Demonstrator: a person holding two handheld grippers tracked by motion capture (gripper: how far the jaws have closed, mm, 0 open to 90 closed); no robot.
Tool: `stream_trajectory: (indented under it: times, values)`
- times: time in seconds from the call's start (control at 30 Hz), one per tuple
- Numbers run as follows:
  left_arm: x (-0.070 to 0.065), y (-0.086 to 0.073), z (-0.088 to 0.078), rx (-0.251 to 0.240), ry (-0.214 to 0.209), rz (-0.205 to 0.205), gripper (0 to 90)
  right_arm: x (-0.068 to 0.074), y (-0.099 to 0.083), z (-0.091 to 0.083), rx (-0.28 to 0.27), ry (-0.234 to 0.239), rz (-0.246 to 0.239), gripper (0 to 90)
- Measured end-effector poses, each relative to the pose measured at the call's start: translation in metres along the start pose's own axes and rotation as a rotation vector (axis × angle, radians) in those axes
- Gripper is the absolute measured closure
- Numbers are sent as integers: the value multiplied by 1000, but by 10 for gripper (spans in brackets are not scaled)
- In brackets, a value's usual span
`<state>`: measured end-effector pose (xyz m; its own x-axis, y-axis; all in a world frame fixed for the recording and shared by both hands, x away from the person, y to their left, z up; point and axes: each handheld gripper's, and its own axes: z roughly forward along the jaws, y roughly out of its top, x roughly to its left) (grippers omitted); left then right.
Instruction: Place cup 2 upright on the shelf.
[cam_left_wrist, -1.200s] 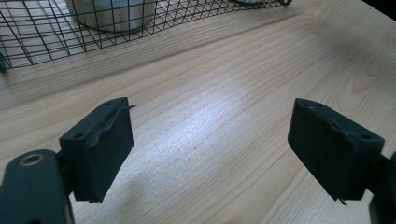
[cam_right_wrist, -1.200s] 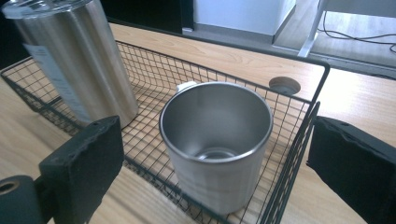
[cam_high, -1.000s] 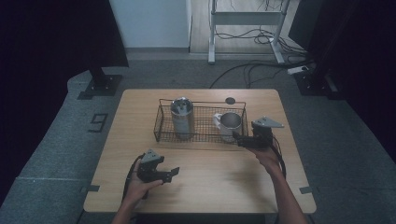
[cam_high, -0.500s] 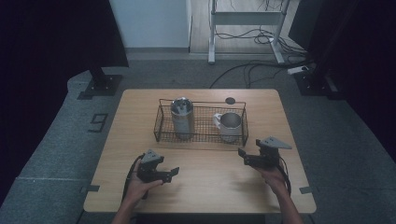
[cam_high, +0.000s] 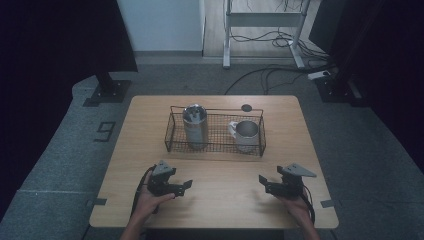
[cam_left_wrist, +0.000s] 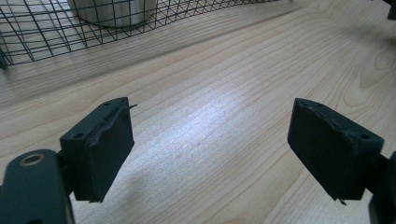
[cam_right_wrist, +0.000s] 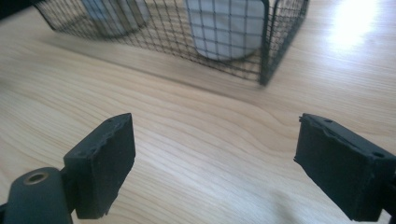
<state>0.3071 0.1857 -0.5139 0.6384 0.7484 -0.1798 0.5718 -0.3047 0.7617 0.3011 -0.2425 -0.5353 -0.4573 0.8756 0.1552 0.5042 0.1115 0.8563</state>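
Observation:
A black wire basket (cam_high: 172, 135) stands on the wooden table (cam_high: 220, 175), toward its far side. Inside it a tall steel tumbler (cam_high: 195, 125) stands at the left and a white-handled metal mug (cam_high: 245, 134) at the right. My left gripper (cam_high: 182, 186) rests low over the table's near left, open, nothing between its jaws (cam_left_wrist: 210, 140). My right gripper (cam_high: 264, 184) sits at the near right, open and empty too (cam_right_wrist: 215, 158). The right gripper view looks at the basket's corner (cam_right_wrist: 264, 46) and the mug (cam_right_wrist: 224, 28) behind the mesh.
A small dark round disc (cam_high: 246, 107) lies on the table behind the basket. Bare wood stretches between the two grippers and the basket. Cables and a metal stand (cam_high: 260, 20) are on the floor beyond the table.
My right gripper has drawn back from beside the basket and mug to the near right of the table. The left gripper has stayed where it was.

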Motion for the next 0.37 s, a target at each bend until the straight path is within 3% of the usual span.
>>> stream_trajectory:
  times: [0.37]
  values:
    - [0,0,0,2,1,1,144,-2,-5,-1,-2,-16,2,124]
